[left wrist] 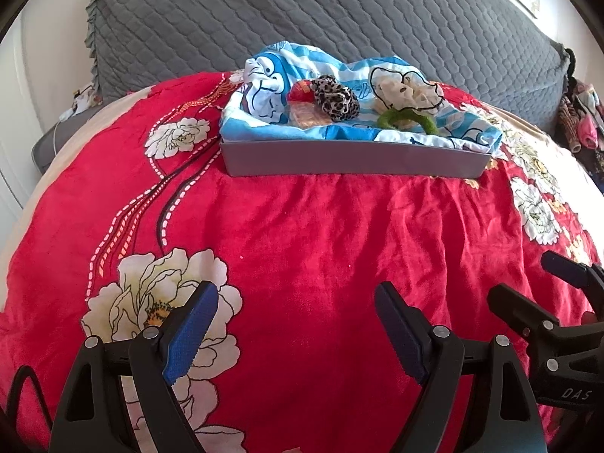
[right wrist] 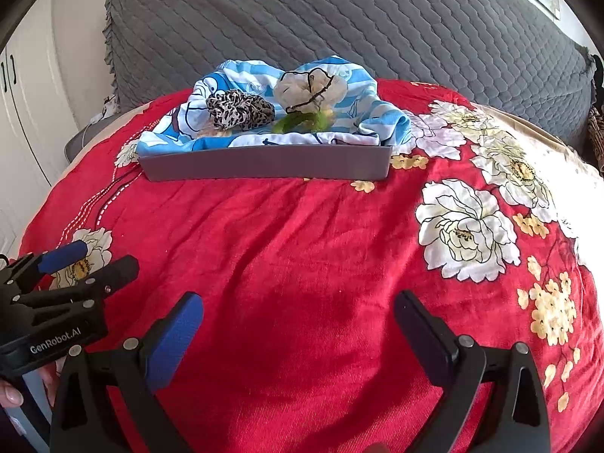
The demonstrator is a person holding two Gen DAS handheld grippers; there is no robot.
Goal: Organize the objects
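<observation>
A grey tray (left wrist: pixel 355 158) (right wrist: pixel 264 166) stands on the red flowered bedspread, lined with a blue and white cartoon cloth (left wrist: pixel 264 90) (right wrist: pixel 181 139). On the cloth lie a leopard-print scrunchie (left wrist: pixel 336 100) (right wrist: pixel 238 109), a cream scrunchie (left wrist: pixel 407 92) (right wrist: pixel 309 87), a green hair tie (left wrist: pixel 407 119) (right wrist: pixel 302 120) and a red and orange clip (left wrist: pixel 304 104). My left gripper (left wrist: pixel 298 324) (right wrist: pixel 87 260) is open and empty, well in front of the tray. My right gripper (right wrist: pixel 298 332) (left wrist: pixel 528 283) is open and empty beside it.
A grey quilted headboard cushion (left wrist: pixel 302 11) rises behind the tray. Piled clothes (left wrist: pixel 581 120) lie at the far right. A white cupboard (right wrist: pixel 22 113) stands at the left. The red bedspread (left wrist: pixel 302 234) stretches between grippers and tray.
</observation>
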